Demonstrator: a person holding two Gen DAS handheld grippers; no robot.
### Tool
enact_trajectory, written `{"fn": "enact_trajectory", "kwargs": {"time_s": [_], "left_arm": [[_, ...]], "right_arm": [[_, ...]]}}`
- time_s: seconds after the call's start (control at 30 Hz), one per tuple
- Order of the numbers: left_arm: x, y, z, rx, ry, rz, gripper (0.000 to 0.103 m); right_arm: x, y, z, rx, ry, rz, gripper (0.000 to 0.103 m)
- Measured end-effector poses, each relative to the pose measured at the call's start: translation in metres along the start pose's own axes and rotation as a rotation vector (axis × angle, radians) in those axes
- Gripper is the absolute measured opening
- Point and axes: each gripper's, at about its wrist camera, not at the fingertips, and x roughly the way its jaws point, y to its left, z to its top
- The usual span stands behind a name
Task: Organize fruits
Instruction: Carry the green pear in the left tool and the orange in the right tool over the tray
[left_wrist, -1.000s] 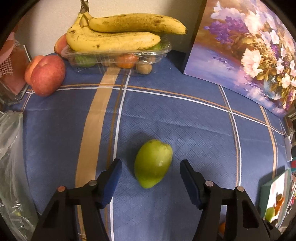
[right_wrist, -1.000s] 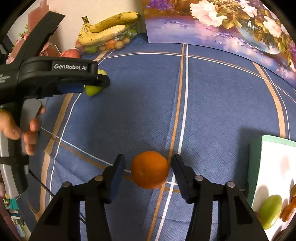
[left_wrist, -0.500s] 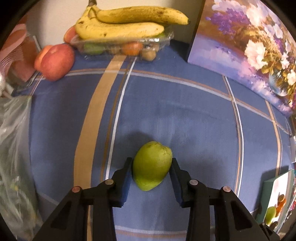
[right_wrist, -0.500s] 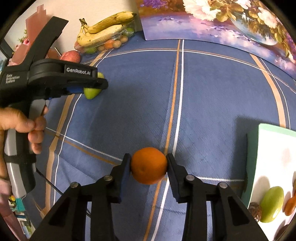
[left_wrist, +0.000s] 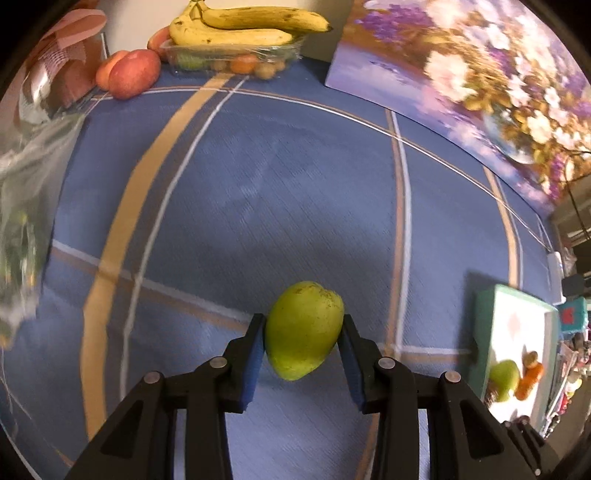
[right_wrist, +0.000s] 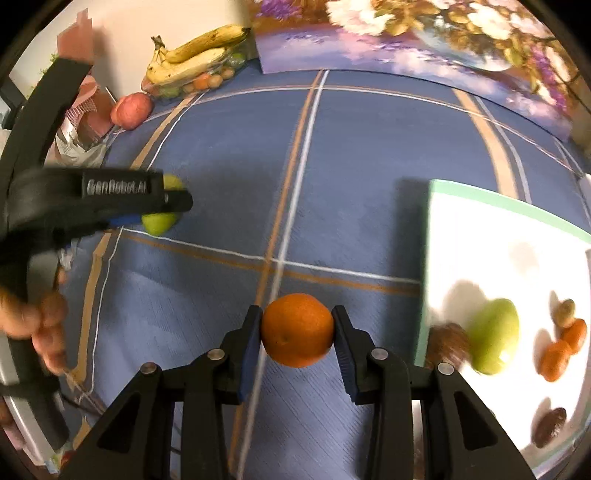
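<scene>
At the far left, bananas (left_wrist: 255, 27) sit on a clear tray beside a peach (left_wrist: 133, 74). A second ago both tongs stood apart around fruit lying on the blue cloth (left_wrist: 258, 192); now the left gripper (left_wrist: 303, 332) is clamped on the green mango (left_wrist: 303, 328) and the right gripper (right_wrist: 297, 330) on the orange (right_wrist: 297, 328). Both fruits look lifted and carried toward the white tray (right_wrist: 517, 229) at the right, which already holds fruit, so placing them there seems next.

Between our left gripper's (left_wrist: 302, 334) pads sits the mango (left_wrist: 303, 328); the orange (right_wrist: 297, 329) sits between our right gripper's (right_wrist: 297, 332) pads. The tray (right_wrist: 498, 210) lies right of both. Far ahead, bananas (left_wrist: 240, 27) rest on a container (left_wrist: 236, 61), a peach (left_wrist: 133, 74) to its left.
</scene>
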Motion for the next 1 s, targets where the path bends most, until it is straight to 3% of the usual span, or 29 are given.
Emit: {"fn": "enact_trajectory", "kwargs": {"time_s": [0.27,0.5,1.0], "left_arm": [[-0.03,-0.029,-0.052,-0.024,-0.013,-0.06,0.041],[-0.052,-0.043,-0.078,-0.013,-0.033,-0.108,0.041],[-0.06,-0.115,-0.108,0.132,-0.032,-0.156,0.042]], "right_arm": [[-0.051,-0.029,-0.036,0.021,-0.057,-0.018,0.039],[-0.069,-0.045,-0.051,0.045,-0.094,-0.049,0.04],[-0.089,-0.094,-0.08,0.106,-0.104,-0.102,0.04]]}}
